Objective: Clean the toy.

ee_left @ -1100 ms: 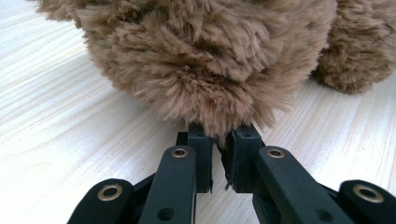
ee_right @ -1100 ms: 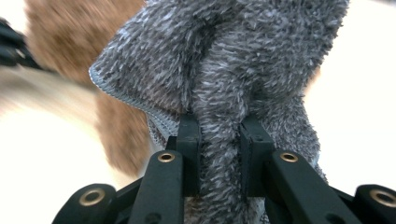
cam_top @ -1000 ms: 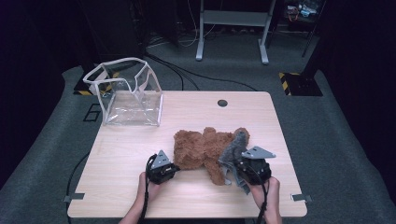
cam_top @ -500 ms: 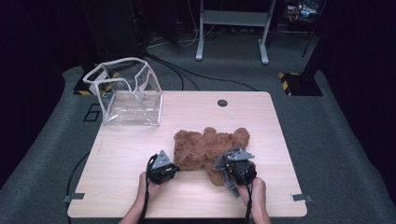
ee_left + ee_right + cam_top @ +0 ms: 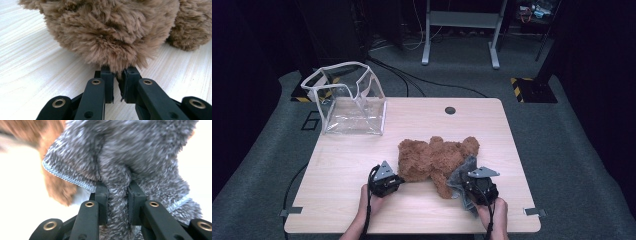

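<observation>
While the left gripper (image 5: 388, 183) pinches the teddy bear (image 5: 434, 159), the right gripper (image 5: 117, 195) clamps grey fleece cloth (image 5: 130, 157).

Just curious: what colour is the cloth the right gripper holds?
Mottled grey fleece cloth, clearest in the right gripper view.

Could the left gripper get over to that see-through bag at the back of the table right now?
Probably not straight away: the left gripper has its fingers shut on the teddy bear. The table between it and the clear bag looks bare, so letting go would free the way.
</observation>
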`<state>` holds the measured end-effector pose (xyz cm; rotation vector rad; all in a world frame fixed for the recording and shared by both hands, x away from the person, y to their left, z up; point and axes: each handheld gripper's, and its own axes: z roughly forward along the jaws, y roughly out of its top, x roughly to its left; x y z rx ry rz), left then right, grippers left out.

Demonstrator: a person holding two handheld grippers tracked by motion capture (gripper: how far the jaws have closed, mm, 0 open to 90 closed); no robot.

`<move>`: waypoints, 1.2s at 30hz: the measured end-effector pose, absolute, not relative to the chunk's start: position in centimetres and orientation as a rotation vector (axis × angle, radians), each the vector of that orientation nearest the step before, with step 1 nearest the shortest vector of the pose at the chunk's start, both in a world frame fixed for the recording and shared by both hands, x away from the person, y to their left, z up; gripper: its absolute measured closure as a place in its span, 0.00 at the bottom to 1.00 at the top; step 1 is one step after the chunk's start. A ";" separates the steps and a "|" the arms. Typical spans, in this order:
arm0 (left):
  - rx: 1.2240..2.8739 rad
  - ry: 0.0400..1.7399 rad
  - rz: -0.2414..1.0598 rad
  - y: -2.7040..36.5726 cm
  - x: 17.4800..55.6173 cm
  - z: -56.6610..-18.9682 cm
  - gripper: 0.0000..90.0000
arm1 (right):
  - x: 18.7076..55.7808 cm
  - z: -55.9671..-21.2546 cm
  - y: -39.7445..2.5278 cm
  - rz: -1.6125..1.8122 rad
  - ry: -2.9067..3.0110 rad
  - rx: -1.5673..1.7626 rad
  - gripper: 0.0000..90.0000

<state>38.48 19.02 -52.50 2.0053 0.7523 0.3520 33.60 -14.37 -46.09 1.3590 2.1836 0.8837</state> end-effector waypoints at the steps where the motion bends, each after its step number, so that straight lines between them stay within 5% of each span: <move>1: 2.006 0.752 0.352 19.0 38.5 -52.5 0.91 | 33.5 -45.4 -14.6 0.915 2.166 1.326 0.82; 6: 2.012 0.751 0.352 19.0 38.5 -52.5 0.91 | 34.1 -43.0 -13.7 0.953 2.105 1.261 0.82; 13: 2.015 0.752 0.349 19.0 38.5 -52.5 0.91 | 36.6 -44.6 -10.7 0.881 2.155 1.227 0.83; 30: 2.019 0.749 0.342 18.9 38.5 -52.5 0.91 | 35.4 -49.2 -12.9 0.897 2.255 1.373 0.83; 36: 2.018 0.751 0.340 19.0 38.5 -52.5 0.91 | 34.7 -47.9 -14.1 0.974 2.257 1.358 0.83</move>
